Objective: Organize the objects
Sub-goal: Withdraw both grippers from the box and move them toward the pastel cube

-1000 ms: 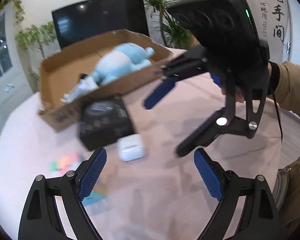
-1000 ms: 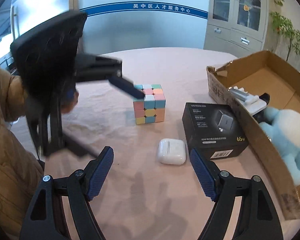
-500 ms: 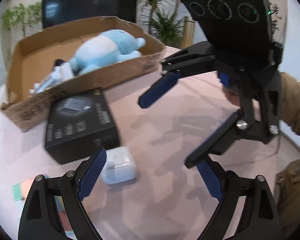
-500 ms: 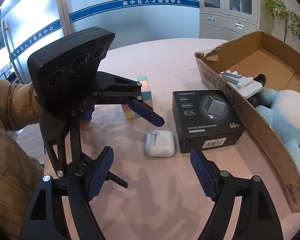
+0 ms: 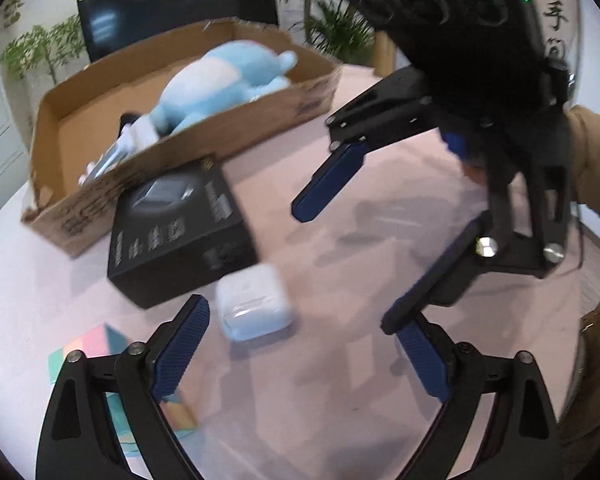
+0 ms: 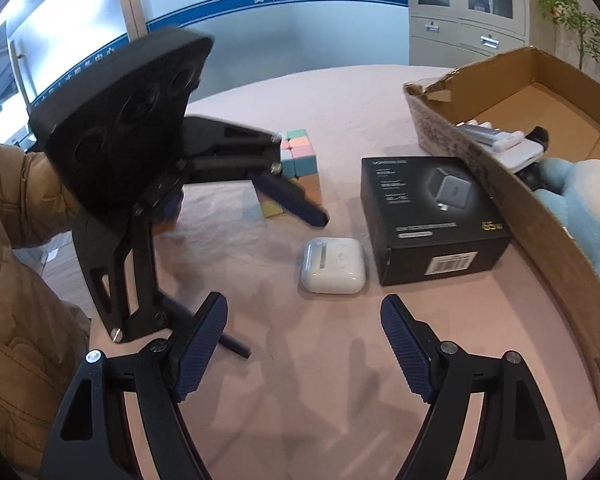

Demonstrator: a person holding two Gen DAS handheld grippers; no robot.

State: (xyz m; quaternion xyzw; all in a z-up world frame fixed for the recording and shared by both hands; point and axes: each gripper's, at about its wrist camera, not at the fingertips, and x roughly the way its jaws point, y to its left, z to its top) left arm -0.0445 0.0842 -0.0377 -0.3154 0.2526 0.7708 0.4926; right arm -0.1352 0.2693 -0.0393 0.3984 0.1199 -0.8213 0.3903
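Cardboard box sits at two o'clock, toys inside. Black box lies just beside it, long side pointing at twelve. White earbud case rests on the pink tabletop, lid hinge toward nine. Both hand-held grippers, left and right, are spread wide, holding nothing. They crowd one spot, so they might bump and knock the case away.

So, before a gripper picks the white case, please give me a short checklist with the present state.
1. Left gripper open, empty: ok.
2. Right gripper open, empty: ok.
3. White case on the table, not gripped: ok.
4. Free space beside the case: cannot tell; black box is very close.
5. Free floor in the carton beside the plush: ok.
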